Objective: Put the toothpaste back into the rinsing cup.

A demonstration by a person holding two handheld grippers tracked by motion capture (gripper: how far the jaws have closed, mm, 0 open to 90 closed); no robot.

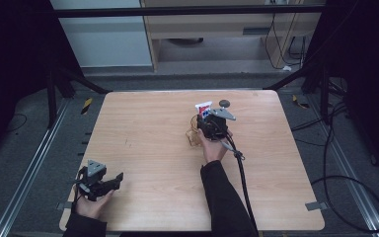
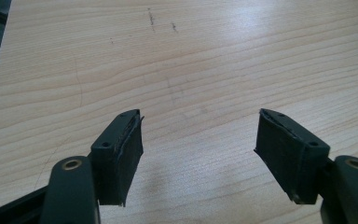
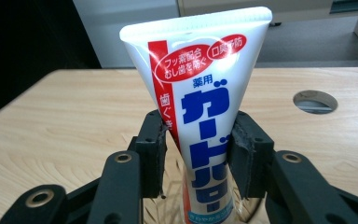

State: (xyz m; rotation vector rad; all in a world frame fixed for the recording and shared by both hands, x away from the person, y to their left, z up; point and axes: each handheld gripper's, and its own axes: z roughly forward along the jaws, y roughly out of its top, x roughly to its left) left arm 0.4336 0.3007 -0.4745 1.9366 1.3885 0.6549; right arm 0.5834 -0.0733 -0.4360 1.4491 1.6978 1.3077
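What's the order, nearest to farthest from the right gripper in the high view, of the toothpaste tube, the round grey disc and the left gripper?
1. Toothpaste tube: between the right gripper's jaws.
2. Round grey disc: just beyond, toward the table's far edge.
3. Left gripper: at the near left corner.

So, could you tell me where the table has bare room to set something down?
The table is bare across its left and middle, between the left gripper and the right gripper, and along the right edge. It is crowded where the toothpaste tube stands in a clear holder.
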